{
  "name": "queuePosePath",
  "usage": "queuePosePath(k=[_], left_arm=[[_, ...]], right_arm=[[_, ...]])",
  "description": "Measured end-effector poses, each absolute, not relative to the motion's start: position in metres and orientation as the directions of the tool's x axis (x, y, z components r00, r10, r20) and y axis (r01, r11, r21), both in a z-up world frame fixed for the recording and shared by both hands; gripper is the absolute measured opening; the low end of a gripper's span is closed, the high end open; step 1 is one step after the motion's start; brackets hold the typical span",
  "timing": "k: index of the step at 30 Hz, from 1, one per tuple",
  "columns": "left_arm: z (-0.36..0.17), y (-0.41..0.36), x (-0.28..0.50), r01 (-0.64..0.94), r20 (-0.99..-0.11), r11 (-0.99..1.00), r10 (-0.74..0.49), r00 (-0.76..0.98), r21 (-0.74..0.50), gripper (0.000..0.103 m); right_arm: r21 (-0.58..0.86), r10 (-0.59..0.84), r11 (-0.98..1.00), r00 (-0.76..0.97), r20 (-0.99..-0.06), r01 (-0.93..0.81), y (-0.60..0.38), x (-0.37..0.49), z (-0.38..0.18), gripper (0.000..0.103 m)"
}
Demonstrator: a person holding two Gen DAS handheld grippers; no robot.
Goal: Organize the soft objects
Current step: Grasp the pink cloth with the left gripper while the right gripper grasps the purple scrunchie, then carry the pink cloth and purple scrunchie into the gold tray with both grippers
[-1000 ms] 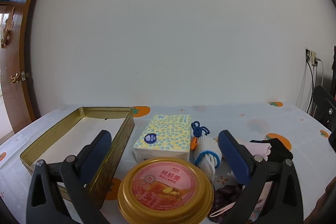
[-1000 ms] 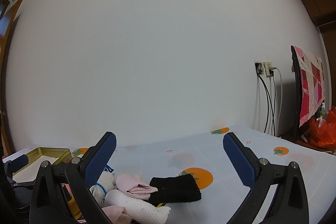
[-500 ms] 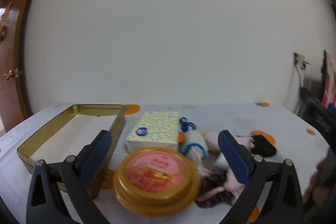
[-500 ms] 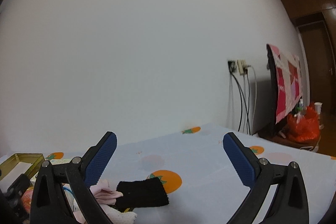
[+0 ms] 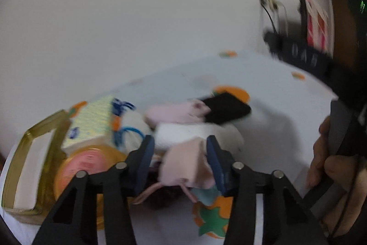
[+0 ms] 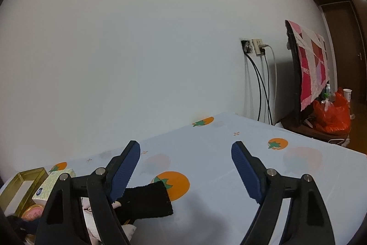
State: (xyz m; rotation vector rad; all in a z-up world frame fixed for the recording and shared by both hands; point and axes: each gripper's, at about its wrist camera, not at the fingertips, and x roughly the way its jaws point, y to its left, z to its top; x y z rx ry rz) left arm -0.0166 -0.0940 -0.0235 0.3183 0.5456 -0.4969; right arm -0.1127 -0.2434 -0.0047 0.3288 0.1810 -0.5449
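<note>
A heap of soft things lies on the tablecloth: a pale pink cloth, a white towel, a pink roll, a black cloth and a dark purple item. My left gripper has its jaws half closed on either side of the pale pink cloth; the view is blurred and I cannot tell if the pads touch it. My right gripper is open and empty above the table, with the black cloth by its left finger.
An open gold tin stands at the left, with a tissue pack and a round gold lid beside it. Wall sockets with cables and a dark chair with a pink quilt are at the right.
My left gripper swung right and forward over the soft heap, and its jaws narrowed around the pale pink cloth. My right gripper turned further right and its jaws narrowed somewhat.
</note>
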Motion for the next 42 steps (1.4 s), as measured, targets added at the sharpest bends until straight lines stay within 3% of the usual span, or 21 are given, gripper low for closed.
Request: queuePosePath(k=[6, 11, 15, 19, 24, 27, 32, 35, 38, 42], left_arm=[[-0.034, -0.102, -0.005, 0.545, -0.647, 0.83, -0.352, 0.676, 0.117, 0.019], [-0.03, -0.096, -0.01, 0.566, -0.642, 0.822, -0.396, 0.656, 0.072, 0.013], [-0.017, -0.074, -0.021, 0.573, -0.537, 0.819, -0.475, 0.698, 0.02, 0.013], [-0.003, -0.042, -0.046, 0.574, -0.35, 0.817, -0.554, 0.756, -0.054, 0.013], [0.004, -0.021, -0.059, 0.517, -0.295, 0.853, -0.511, 0.807, -0.062, 0.013], [0.008, -0.004, -0.064, 0.475, -0.28, 0.878, -0.47, 0.837, -0.056, 0.013], [0.015, 0.021, -0.064, 0.417, -0.267, 0.907, -0.418, 0.868, -0.063, 0.013], [0.015, 0.034, -0.063, 0.386, -0.277, 0.92, -0.389, 0.879, -0.065, 0.013], [0.014, 0.048, -0.062, 0.372, -0.281, 0.925, -0.379, 0.882, -0.079, 0.013], [0.011, 0.058, -0.06, 0.352, -0.29, 0.932, -0.36, 0.887, -0.081, 0.013]], right_arm=[[0.268, -0.448, 0.816, 0.853, -0.267, 0.513, -0.243, -0.11, -0.007, 0.084], [0.299, -0.436, 0.807, 0.855, -0.283, 0.51, -0.247, -0.111, -0.009, 0.084], [0.308, -0.413, 0.817, 0.867, -0.28, 0.488, -0.246, -0.11, -0.009, 0.084], [0.305, -0.379, 0.835, 0.881, -0.285, 0.458, -0.243, -0.106, -0.009, 0.084], [0.298, -0.381, 0.837, 0.879, -0.286, 0.46, -0.239, -0.103, -0.01, 0.084], [0.289, -0.319, 0.87, 0.902, -0.291, 0.4, -0.233, -0.097, -0.01, 0.084], [0.219, -0.18, 0.943, 0.936, -0.301, 0.252, -0.209, -0.082, -0.008, 0.065], [0.185, -0.024, 0.979, 0.953, -0.301, 0.083, -0.189, -0.077, -0.008, 0.064], [0.124, 0.057, 0.992, 0.929, -0.365, -0.012, -0.164, -0.076, -0.011, 0.06], [0.227, 0.238, 0.963, 0.845, -0.479, -0.143, -0.152, -0.065, -0.022, 0.057]])
